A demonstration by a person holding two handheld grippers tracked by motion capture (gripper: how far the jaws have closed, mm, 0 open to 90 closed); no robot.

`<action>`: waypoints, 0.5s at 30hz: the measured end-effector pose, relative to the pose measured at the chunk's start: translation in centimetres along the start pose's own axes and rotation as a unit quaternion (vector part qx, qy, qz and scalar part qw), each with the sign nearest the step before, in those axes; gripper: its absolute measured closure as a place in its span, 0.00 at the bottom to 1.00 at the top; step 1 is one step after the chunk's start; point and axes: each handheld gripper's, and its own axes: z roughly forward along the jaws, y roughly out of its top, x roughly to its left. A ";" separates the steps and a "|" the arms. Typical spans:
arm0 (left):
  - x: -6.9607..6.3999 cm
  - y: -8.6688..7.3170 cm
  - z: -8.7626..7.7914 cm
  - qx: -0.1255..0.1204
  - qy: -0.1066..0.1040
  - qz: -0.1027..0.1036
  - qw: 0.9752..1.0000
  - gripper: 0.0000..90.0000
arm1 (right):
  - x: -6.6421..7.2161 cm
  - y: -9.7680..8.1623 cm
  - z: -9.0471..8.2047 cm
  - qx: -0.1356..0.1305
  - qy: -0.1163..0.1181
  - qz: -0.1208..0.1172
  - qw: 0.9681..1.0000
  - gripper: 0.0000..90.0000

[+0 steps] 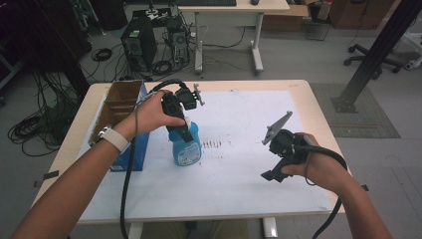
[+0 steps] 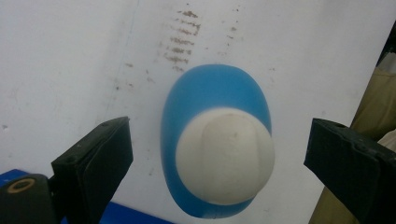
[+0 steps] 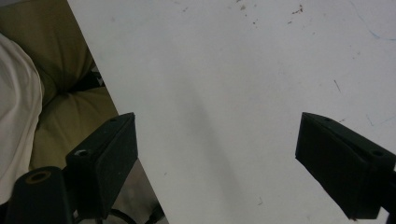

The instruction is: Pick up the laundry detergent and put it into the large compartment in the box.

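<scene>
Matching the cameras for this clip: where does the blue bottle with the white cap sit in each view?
High view: the blue bottle stands left of centre on the white mat, directly under the left gripper.
Left gripper view: seen from above, centre and low, between the open jaws, untouched.
Right gripper view: not in it; bare mat between open jaws.
Shared landmark: the brown smudges on the mat beside the bottle.

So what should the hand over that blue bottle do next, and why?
Probably lower the left gripper straight down and close. Its jaws stand open on either side of the blue bottle, above its white cap, not touching it; the bottle stands upright on the white mat.
</scene>
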 end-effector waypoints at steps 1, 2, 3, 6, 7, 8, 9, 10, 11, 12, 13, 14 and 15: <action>0.0 0.0 0.1 0.001 0.002 0.001 1.000 0.09 | 0.0 0.0 0.0 -0.001 0.000 0.000 1.000 0.15; 0.0 0.0 0.2 0.002 0.003 -0.001 1.000 0.09 | 0.0 0.0 0.0 0.000 0.000 -0.001 1.000 0.15; 0.1 0.1 0.3 0.001 0.003 -0.001 1.000 0.09 | 0.0 -0.1 0.0 -0.001 0.000 0.000 1.000 0.15; 0.1 0.1 0.3 -0.001 0.005 -0.002 1.000 0.09 | -0.1 -0.2 0.0 -0.001 0.000 0.001 1.000 0.15; 0.0 0.1 0.5 0.002 0.006 -0.001 1.000 0.09 | -0.1 -0.3 0.0 0.001 -0.001 0.002 1.000 0.15; 0.0 0.1 0.5 0.002 0.006 -0.001 1.000 0.09 | -0.1 -0.3 0.0 0.001 -0.001 0.002 1.000 0.15; 0.0 0.2 0.7 0.003 0.010 0.000 1.000 0.09 | -0.1 -0.3 0.0 0.000 0.000 0.002 1.000 0.15; 0.0 0.2 0.7 0.002 0.011 -0.001 1.000 0.09 | -0.1 -0.3 0.0 0.000 0.000 0.002 1.000 0.15; 0.0 0.2 0.7 0.002 0.011 -0.001 1.000 0.09 | -0.1 -0.3 0.0 0.000 0.000 0.002 1.000 0.15; 0.0 0.3 0.8 0.002 0.013 -0.001 1.000 0.09 | -0.1 -0.3 0.0 0.000 0.000 0.003 1.000 0.15; 0.0 0.3 0.8 0.003 0.014 0.000 1.000 0.09 | -0.1 -0.3 0.1 0.000 0.000 0.002 1.000 0.15; 0.0 0.3 0.8 0.003 0.014 0.000 1.000 0.09 | -0.1 -0.3 0.1 0.000 0.000 0.002 1.000 0.15; 0.0 0.3 0.9 0.003 0.014 -0.001 1.000 0.09 | -0.1 -0.4 0.0 0.000 0.001 0.003 1.000 0.15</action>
